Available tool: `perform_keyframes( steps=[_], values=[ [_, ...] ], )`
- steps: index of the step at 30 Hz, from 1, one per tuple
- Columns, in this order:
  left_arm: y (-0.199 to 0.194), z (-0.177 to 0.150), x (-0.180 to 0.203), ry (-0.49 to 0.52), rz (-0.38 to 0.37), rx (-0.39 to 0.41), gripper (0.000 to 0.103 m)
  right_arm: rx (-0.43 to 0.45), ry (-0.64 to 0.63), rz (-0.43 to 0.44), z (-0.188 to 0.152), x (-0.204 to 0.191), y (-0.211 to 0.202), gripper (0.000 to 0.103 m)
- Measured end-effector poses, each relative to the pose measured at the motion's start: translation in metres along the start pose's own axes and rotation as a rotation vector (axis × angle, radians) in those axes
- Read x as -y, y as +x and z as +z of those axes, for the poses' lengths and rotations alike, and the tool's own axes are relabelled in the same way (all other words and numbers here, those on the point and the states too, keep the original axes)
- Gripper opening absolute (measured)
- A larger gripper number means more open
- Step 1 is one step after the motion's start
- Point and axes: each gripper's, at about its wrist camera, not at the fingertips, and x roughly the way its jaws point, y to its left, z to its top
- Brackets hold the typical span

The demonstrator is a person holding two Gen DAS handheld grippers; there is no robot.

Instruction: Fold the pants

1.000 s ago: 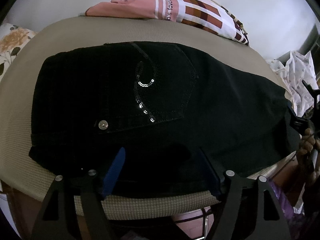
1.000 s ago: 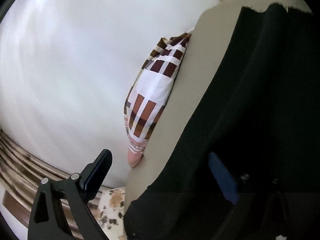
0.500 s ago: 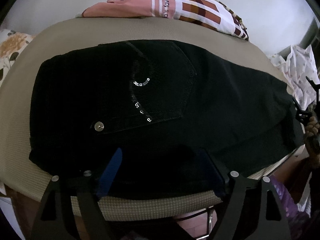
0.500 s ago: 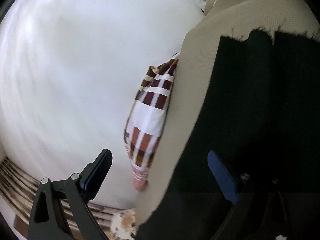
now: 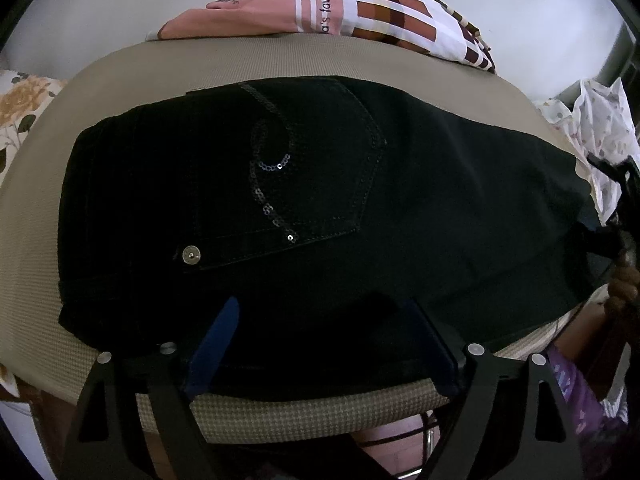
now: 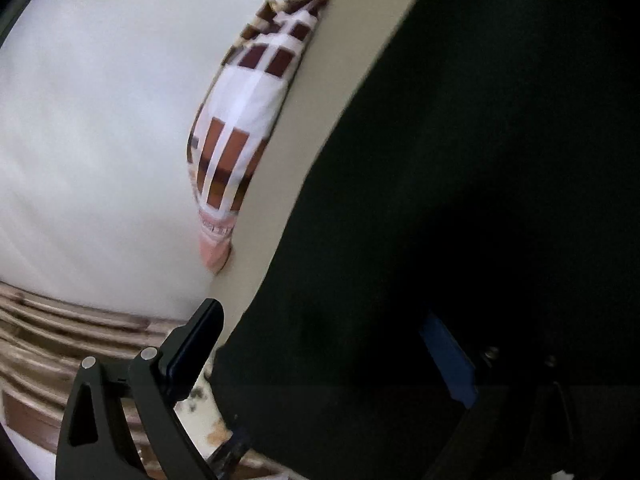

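The black pants (image 5: 420, 208) lie folded flat on a beige padded surface (image 5: 280, 60), back pocket with sequins and a metal rivet facing up. My left gripper (image 5: 324, 344) is open, its blue-padded fingers just above the near edge of the pants, holding nothing. My right gripper (image 6: 320, 352) is open beside the pants (image 6: 480, 200), which fill the right of its view; it also shows at the right end of the pants in the left wrist view (image 5: 616, 216), held by a hand.
A pink, white and brown checked cloth (image 5: 360, 8) lies at the far edge against a white wall; it shows in the right wrist view (image 6: 240, 128). A white dotted cloth (image 5: 600, 128) lies at the right. A floral fabric (image 5: 20, 104) is at the left.
The right wrist view has swung and blurred, and the frayed hem of the pants has left it. The left gripper has barely moved and stays open.
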Motion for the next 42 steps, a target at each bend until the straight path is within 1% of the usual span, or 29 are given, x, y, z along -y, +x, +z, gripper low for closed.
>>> perform_keyframes(
  steps=[1,2,3,4,5,6,7,10,12,15,17,20,22,27,29,30,31,32,33,34,36,39,42],
  values=[
    [0.000,0.000,0.000,0.001,0.000,-0.001,0.086,0.057,-0.008,-0.012,0.001,0.000,-0.004,0.095],
    [0.000,0.000,0.000,0.002,-0.001,0.000,0.086,0.140,0.005,-0.014,0.004,0.004,-0.011,0.095],
    [0.000,0.000,-0.001,0.004,-0.002,0.000,0.086,0.188,0.019,-0.008,0.008,0.008,-0.015,0.091],
    [0.000,-0.001,-0.001,0.009,-0.002,0.000,0.086,0.209,0.031,-0.001,0.012,0.012,-0.016,0.082],
    [0.000,-0.001,-0.001,0.014,-0.002,0.000,0.086,0.209,0.037,0.023,0.019,0.012,-0.015,0.075],
    [0.000,-0.001,-0.001,0.019,-0.001,-0.001,0.086,0.216,0.032,0.042,0.022,0.011,-0.017,0.065],
    [0.000,-0.001,0.000,0.025,0.002,-0.003,0.086,0.234,0.008,0.059,0.025,0.007,-0.020,0.061],
    [0.001,-0.002,0.000,0.027,0.007,-0.002,0.086,0.297,-0.096,0.107,0.029,-0.011,-0.037,0.060],
    [0.001,-0.002,-0.001,0.027,0.006,-0.001,0.086,0.302,-0.112,0.119,0.032,-0.012,-0.040,0.060],
    [0.001,-0.002,0.000,0.028,0.007,0.000,0.086,0.305,-0.044,0.151,0.040,0.003,-0.043,0.061],
    [0.001,-0.002,0.001,0.035,0.008,-0.002,0.086,0.305,0.029,0.173,0.045,0.019,-0.044,0.061],
    [0.001,-0.003,0.001,0.035,0.006,-0.002,0.086,0.339,0.124,0.178,0.049,0.040,-0.049,0.062],
    [0.001,-0.003,0.001,0.031,0.005,0.000,0.086,0.364,0.192,0.213,0.053,0.052,-0.053,0.063],
    [0.002,-0.004,0.002,0.041,0.012,0.000,0.086,0.431,0.211,0.243,0.064,0.059,-0.072,0.063],
    [0.003,-0.005,0.003,0.043,0.014,0.001,0.087,0.436,0.199,0.252,0.066,0.059,-0.079,0.063],
    [0.003,-0.005,0.003,0.045,0.014,0.001,0.088,0.422,0.191,0.256,0.068,0.057,-0.078,0.056],
    [0.004,-0.004,0.004,0.047,0.016,-0.001,0.088,0.408,0.175,0.252,0.068,0.055,-0.078,0.044],
    [0.004,-0.004,0.004,0.049,0.018,-0.003,0.088,0.394,0.148,0.235,0.067,0.052,-0.080,0.038],
    [0.004,-0.004,0.004,0.050,0.019,-0.005,0.088,0.391,0.129,0.220,0.066,0.049,-0.082,0.028],
    [0.003,-0.004,0.003,0.048,0.017,-0.005,0.088,0.393,0.107,0.204,0.065,0.047,-0.086,0.019],
    [0.004,-0.004,0.004,0.049,0.016,-0.003,0.088,0.394,0.078,0.169,0.065,0.044,-0.091,0.015],
    [0.004,-0.004,0.005,0.056,0.025,-0.008,0.088,0.380,0.069,0.117,0.066,0.048,-0.093,0.008],
    [0.004,-0.003,0.005,0.055,0.025,-0.009,0.088,0.381,0.074,0.079,0.066,0.051,-0.095,0.007]
  ],
)
